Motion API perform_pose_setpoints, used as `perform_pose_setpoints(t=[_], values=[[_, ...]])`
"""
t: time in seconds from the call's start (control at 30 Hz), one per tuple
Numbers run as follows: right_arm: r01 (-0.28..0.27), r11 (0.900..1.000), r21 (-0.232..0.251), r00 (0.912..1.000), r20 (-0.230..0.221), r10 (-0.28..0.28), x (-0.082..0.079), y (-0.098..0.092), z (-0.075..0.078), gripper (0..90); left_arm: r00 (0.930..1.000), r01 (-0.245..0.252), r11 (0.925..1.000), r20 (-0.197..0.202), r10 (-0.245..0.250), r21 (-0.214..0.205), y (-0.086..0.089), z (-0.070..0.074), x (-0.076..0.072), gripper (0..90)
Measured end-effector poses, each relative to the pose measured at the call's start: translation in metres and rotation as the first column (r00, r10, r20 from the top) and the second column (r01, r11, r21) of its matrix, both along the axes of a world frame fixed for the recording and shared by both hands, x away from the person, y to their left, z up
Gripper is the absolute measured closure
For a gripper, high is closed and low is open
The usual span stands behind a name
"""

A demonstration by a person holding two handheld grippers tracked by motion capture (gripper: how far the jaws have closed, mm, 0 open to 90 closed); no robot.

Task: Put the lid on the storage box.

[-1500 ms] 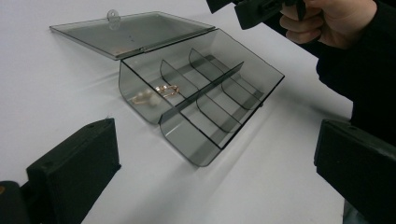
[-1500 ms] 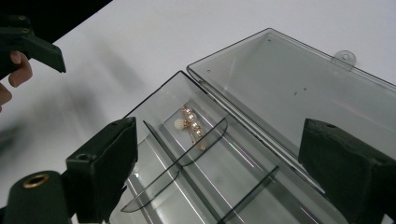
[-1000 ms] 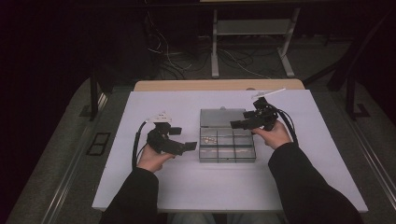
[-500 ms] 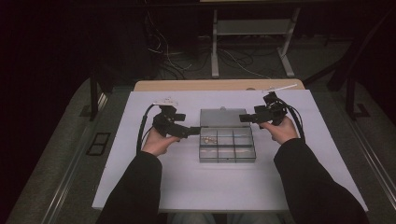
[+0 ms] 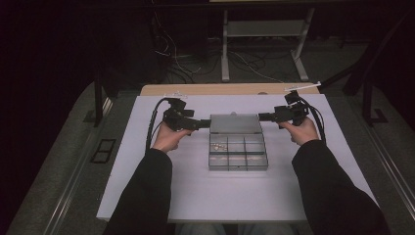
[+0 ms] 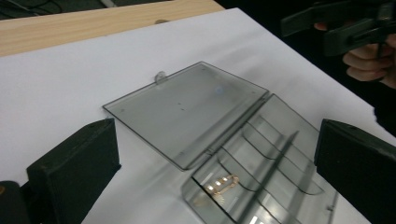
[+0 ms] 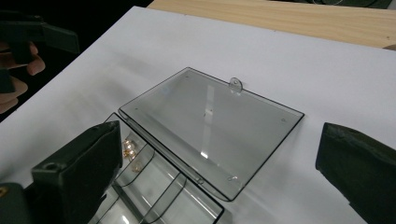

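A clear plastic compartment box [image 5: 238,157] lies open in the middle of the white board [image 5: 195,196]. Its lid [image 5: 236,124] [image 6: 187,112] [image 7: 210,121] rests flat on the far side. Small gold pieces [image 5: 220,146] [image 6: 219,183] [image 7: 128,148] sit in a far-left compartment. My left gripper [image 5: 208,124] [image 6: 217,140] points at the lid's left edge, open and holding nothing. My right gripper [image 5: 262,116] [image 7: 219,140] points at the lid's right edge; its jaws have just been opening and stand wide, with only the lid farther off seen between them.
A wooden tabletop strip [image 5: 230,89] runs behind the board. Beyond it are cables and a metal frame's legs [image 5: 225,54] on the dark floor. A floor socket [image 5: 103,151] lies at the left. The other hand's gripper appears at top right [image 6: 345,28] and top left [image 7: 32,32].
Both hands moved toward the far side of the board, from beside the box's tray to beside its lid. The right hand also drew off to the right.
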State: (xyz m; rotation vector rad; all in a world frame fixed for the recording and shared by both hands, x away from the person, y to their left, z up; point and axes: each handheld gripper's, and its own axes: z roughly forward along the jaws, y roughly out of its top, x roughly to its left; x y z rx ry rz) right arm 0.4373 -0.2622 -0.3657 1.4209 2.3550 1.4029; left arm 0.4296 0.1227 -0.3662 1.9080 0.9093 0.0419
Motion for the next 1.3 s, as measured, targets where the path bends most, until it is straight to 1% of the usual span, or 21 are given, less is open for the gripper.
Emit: perform_pose_setpoints(t=[0.1, 0.23, 0.27, 0.33, 0.4, 0.5, 0.6, 0.63, 0.73, 0.83, 0.97, 1.07, 1.2, 1.23, 1.3], values=[[0.003, 1.0, -0.007, 1.0, -0.001, -0.003, 0.004, -0.003, -0.001, 0.3, 0.9999, -0.012, 0.9999, -0.007, 0.012, 0.004, -0.001, -0.003, 0.007, 0.0], [0.021, 0.9998, 0.006, 0.9998, -0.005, -0.021, 0.01, -0.007, -0.003, 0.3, 0.9996, -0.024, 0.9997, -0.011, 0.025, 0.007, -0.003, -0.007, 0.016, 0.0], [0.023, 0.9997, 0.008, 0.9997, -0.005, -0.023, 0.012, -0.008, -0.004, 0.3, 0.9995, -0.029, 0.9996, -0.013, 0.029, 0.0, -0.003, -0.009, 0.018, 0.0], [0.037, 0.9993, 0.007, 0.9992, -0.011, -0.037, 0.014, -0.011, -0.007, 0.3, 0.9984, -0.053, 0.9983, -0.021, 0.053, -0.022, -0.005, -0.013, 0.022, 0.0], [0.049, 0.9988, 0.003, 0.9987, -0.017, -0.049, 0.017, -0.012, -0.011, 0.3, 0.9974, -0.068, 0.9973, -0.026, 0.067, -0.026, -0.007, -0.018, 0.026, 0.0], [0.063, 0.9979, 0.011, 0.9978, -0.02, -0.063, 0.021, -0.016, -0.016, 0.3, 0.9947, -0.099, 0.9946, -0.032, 0.098, -0.033, -0.009, -0.025, 0.034, 0.0], [0.075, 0.997, 0.018, 0.997, -0.023, -0.074, 0.024, -0.019, -0.02, 0.3, 0.9919, -0.123, 0.9916, -0.038, 0.121, -0.042, -0.009, -0.03, 0.037, 0.0], [0.077, 0.9969, 0.014, 0.9969, -0.02, -0.076, 0.025, -0.019, -0.022, 0.4, 0.991, -0.127, 0.9909, -0.047, 0.125, -0.043, -0.009, -0.032, 0.038, 0.0], [0.083, 0.9965, 0.007, 0.9962, -0.024, -0.083, 0.025, -0.02, -0.029, 0.3, 0.9897, -0.135, 0.9907, -0.052, 0.133, -0.022, -0.009, -0.037, 0.04, 0.0], [0.097, 0.9952, 0.008, 0.9946, -0.037, -0.097, 0.027, -0.02, -0.038, 0.3, 0.9871, -0.149, 0.9885, -0.063, 0.147, -0.026, -0.01, -0.042, 0.043, 0.0], [0.108, 0.9941, 0.009, 0.9924, -0.061, -0.107, 0.029, -0.021, -0.05, 0.3, 0.9867, -0.147, 0.9889, -0.072, 0.146, -0.019, -0.012, -0.049, 0.046, 0.0], [0.11, 0.9939, 0.009, 0.9917, -0.067, -0.109, 0.031, -0.02, -0.057, 0.3, 0.985, -0.151, 0.9882, -0.089, 0.148, -0.028, -0.014, -0.056, 0.049, 0.0], [0.102, 0.9947, 0.009, 0.9917, -0.08, -0.101, 0.032, -0.015, -0.061, 0.3, 0.983, -0.155, 0.9867, -0.107, 0.149, -0.049, -0.018, -0.067, 0.051, 0.0], [0.098, 0.9952, 0.005, 0.9922, -0.077, -0.097, 0.032, -0.013, -0.062, 0.3, 0.9835, -0.148, 0.9879, -0.112, 0.142, -0.047, -0.018, -0.07, 0.051, 0.0], [0.089, 0.996, -0.006, 0.9927, -0.081, -0.09, 0.033, -0.01, -0.064, 0.3, 0.9815, -0.151, 0.9872, -0.126, 0.144, -0.051, -0.019, -0.076, 0.052, 0.0]])
